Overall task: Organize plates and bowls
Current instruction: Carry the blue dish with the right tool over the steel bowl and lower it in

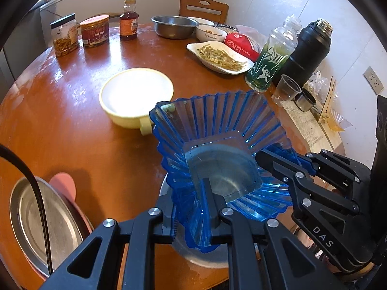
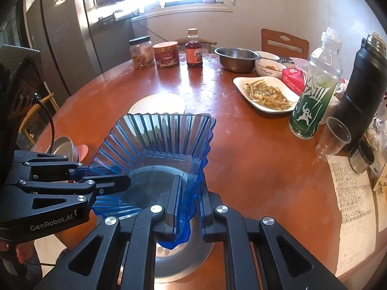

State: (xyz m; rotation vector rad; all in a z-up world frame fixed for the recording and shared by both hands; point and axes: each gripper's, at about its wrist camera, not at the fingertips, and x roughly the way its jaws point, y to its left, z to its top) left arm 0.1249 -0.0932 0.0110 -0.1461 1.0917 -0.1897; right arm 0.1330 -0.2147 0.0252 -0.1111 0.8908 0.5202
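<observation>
A blue ribbed glass bowl [image 1: 217, 130] is held over a round metal plate [image 1: 205, 256] at the table's near edge. My left gripper [image 1: 193, 215] is shut on the bowl's near rim. My right gripper [image 2: 187, 215] is shut on the bowl's other rim [image 2: 193, 193]; it shows at right in the left wrist view [image 1: 285, 166]. The left gripper shows at left in the right wrist view [image 2: 106, 176]. A pale yellow bowl with a handle [image 1: 135, 96] sits behind, also in the right wrist view [image 2: 157, 104]. A metal dish [image 1: 41, 220] lies on a pink plate [image 1: 64, 183] at the left.
On the round wooden table [image 1: 84, 133]: a white dish of green beans [image 1: 220, 56], a steel bowl [image 1: 174, 25], white bowls [image 1: 210, 32], jars [image 1: 94, 31], a sauce bottle [image 1: 129, 20], a green bottle [image 1: 271, 58], a black flask [image 1: 307, 50], a plastic cup [image 1: 286, 89], papers [image 2: 350, 193].
</observation>
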